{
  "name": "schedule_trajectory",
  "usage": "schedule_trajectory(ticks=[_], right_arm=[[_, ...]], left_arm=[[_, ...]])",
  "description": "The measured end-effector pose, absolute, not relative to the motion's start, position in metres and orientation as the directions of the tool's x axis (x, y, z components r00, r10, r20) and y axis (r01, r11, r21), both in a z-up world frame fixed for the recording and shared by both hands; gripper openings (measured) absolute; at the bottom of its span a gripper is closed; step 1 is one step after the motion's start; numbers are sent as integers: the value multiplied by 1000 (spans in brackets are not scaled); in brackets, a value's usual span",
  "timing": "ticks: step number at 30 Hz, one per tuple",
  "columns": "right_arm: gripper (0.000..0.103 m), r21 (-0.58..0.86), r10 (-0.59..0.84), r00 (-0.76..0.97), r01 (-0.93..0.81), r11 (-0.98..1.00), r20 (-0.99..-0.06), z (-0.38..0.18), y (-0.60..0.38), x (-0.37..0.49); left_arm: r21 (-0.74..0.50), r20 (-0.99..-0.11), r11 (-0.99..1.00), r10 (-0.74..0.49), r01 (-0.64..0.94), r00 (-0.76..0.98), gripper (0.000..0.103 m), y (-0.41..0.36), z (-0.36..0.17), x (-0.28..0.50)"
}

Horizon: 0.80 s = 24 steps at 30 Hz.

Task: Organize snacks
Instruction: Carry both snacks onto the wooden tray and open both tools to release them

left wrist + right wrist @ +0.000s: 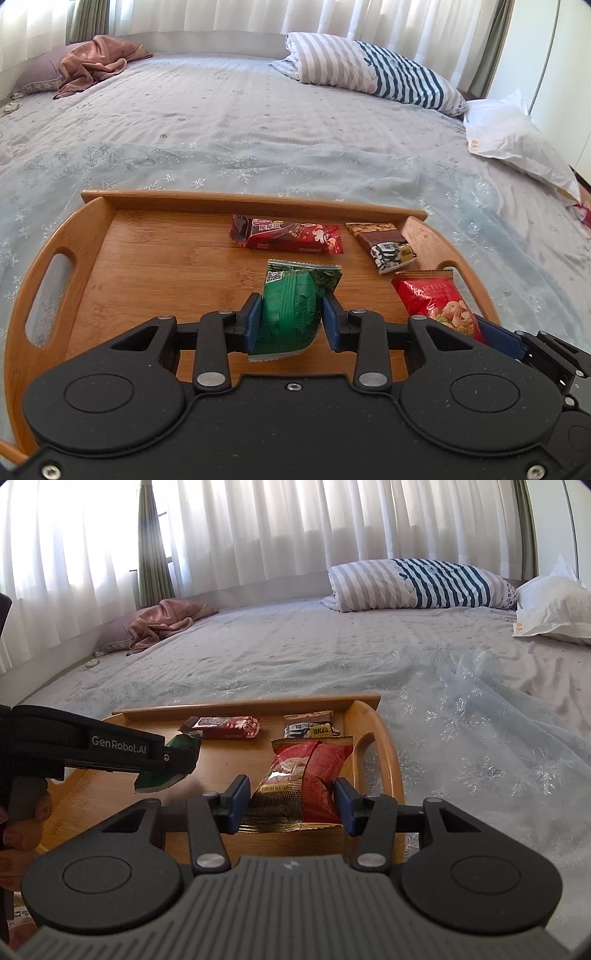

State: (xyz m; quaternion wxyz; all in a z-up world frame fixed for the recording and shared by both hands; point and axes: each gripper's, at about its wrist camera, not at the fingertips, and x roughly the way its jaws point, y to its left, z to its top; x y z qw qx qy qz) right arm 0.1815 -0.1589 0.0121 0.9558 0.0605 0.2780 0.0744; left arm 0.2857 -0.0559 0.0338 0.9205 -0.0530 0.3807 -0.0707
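Pale quilted bed (258, 122) under oval bamboo tray (147, 258); above tray, left gripper (291, 314) jaws clamping green snack packet (290, 310), right gripper (291, 805) jaws clamping red-gold snack packet (303, 782).

green packet (290, 310), red packet (314, 775) (gold-edged), striped pillow (384, 74)

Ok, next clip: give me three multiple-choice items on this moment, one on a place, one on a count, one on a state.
1. Where does the wooden tray sit?
A on a bed
B on a desk
C on the floor

2. How many snacks lie loose on the tray?
A none
B two
C five

3. What does the left gripper hold?
A nothing
B a spoon
C a green packet

Key: 1 A, bedspread surrounds the tray. 2 B, only the red bar and brown bar lie free. 3 C, its pads pinch the green packet; the right gripper grips the red bag.
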Motion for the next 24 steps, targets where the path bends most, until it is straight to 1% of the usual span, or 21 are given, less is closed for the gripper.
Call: schedule_trajectory(ticks=[4,24], right_arm=[[53,147,172,827,-109,983,-535,8,-159,188],[54,142,172,823,-111,984,-542,3,-158,200]], left_arm=[[-113,-698,990,-143,90,701,33,-64,27,296],[-63,-697,993,-114,98,708,34,-73,16,310]])
